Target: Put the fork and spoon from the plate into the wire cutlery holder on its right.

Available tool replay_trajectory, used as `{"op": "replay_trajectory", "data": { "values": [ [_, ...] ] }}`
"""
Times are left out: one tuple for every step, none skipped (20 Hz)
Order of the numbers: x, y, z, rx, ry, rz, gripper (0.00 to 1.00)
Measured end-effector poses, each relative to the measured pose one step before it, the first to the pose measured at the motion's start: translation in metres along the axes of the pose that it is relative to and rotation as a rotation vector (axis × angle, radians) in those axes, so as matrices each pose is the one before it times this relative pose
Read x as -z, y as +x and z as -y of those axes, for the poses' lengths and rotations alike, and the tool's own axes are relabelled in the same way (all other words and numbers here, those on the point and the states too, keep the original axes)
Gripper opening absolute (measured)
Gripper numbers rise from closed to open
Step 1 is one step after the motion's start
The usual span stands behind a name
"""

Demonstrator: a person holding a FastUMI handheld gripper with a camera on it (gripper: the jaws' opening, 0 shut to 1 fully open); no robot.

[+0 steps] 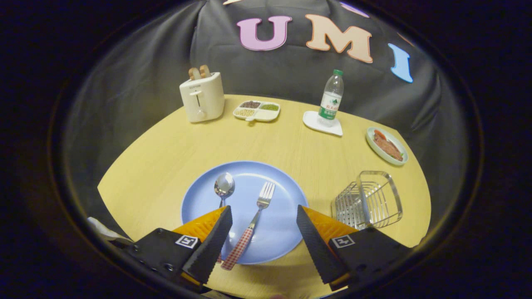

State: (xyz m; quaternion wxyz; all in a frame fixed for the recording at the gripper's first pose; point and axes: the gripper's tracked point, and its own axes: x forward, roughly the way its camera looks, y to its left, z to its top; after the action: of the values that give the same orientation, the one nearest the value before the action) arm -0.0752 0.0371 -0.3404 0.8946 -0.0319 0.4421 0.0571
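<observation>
The gripper point(264, 226) is hovering over the near rim of the blue plate point(282, 232), jaws spread wide and holding nothing. The fork point(251, 226) is lying between the fingers, checked handle toward them, tines pointing away. The spoon point(223, 187) is lying beside it, handle passing behind the left finger. The wire holder point(370, 199) is standing right of the plate.

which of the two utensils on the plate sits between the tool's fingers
The fork: its checked handle lies between the open tool's fingers. The spoon's handle runs behind the left finger instead.
</observation>
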Motion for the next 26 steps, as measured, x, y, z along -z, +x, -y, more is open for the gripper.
{"op": "replay_trajectory", "data": {
  "values": [
    [0.00412, 0.00280, -0.00049, -0.00001, -0.00740, -0.01339, 1.00],
    [0.00458, 0.00277, -0.00031, 0.00096, -0.00798, -0.01350, 1.00],
    [0.00328, 0.00242, 0.00067, 0.00311, -0.00781, -0.01406, 1.00],
    [0.00492, 0.00251, 0.00070, 0.00516, -0.00632, -0.01362, 1.00],
    [0.00211, 0.00087, -0.00070, -0.00026, -0.00395, -0.00992, 1.00],
    [0.00262, 0.00210, -0.00023, 0.00372, -0.00574, -0.01042, 0.93],
    [0.00108, 0.00118, -0.00184, -0.00452, -0.00954, -0.01320, 0.87],
    [0.00235, 0.00089, -0.00250, -0.01075, -0.00160, -0.00900, 0.81],
    [0.00025, 0.00028, -0.00185, -0.00207, -0.00455, -0.00263, 0.74],
    [0.00133, 0.00016, 0.00077, 0.00422, -0.01165, -0.00119, 0.68],
    [0.00071, -0.00128, -0.00023, 0.00275, -0.01179, -0.00565, 0.62],
    [0.00295, 0.00116, -0.00094, 0.00010, -0.01179, -0.00677, 0.55],
    [0.00195, -0.00013, -0.00083, -0.00242, -0.00995, -0.00857, 0.49],
    [0.00212, 0.00098, -0.00086, -0.00155, -0.00724, -0.00811, 0.43],
    [0.00202, 0.00085, -0.00068, -0.00407, -0.00618, -0.01067, 0.37],
    [0.00167, -0.00171, 0.00695, 0.03004, -0.00466, 0.00130, 0.30],
    [0.00210, 0.00464, 0.00648, 0.02977, -0.01921, -0.00303, 0.24],
    [0.00103, -0.00101, -0.00141, -0.00367, -0.01050, -0.01335, 0.18],
    [0.00078, -0.00077, -0.00163, -0.00996, -0.00031, -0.00967, 0.20],
    [0.00005, 0.00023, 0.00369, 0.00641, 0.00278, 0.00399, 0.17],
    [0.00166, 0.00086, 0.00027, -0.00442, -0.00216, -0.01082, 0.14],
    [0.00027, -0.00272, -0.00080, -0.01651, 0.00638, -0.00207, 0.12],
    [0.00130, -0.00132, -0.00094, -0.01675, -0.00478, -0.01197, 0.12],
    [0.00056, -0.00130, 0.00135, -0.00737, -0.01817, -0.00822, 0.12],
    [-0.00080, -0.00267, 0.00314, -0.00143, -0.02162, -0.00722, 0.12],
    [-0.00333, -0.00393, 0.00239, -0.00382, -0.01314, 0.00583, 0.12]
  ]
}}
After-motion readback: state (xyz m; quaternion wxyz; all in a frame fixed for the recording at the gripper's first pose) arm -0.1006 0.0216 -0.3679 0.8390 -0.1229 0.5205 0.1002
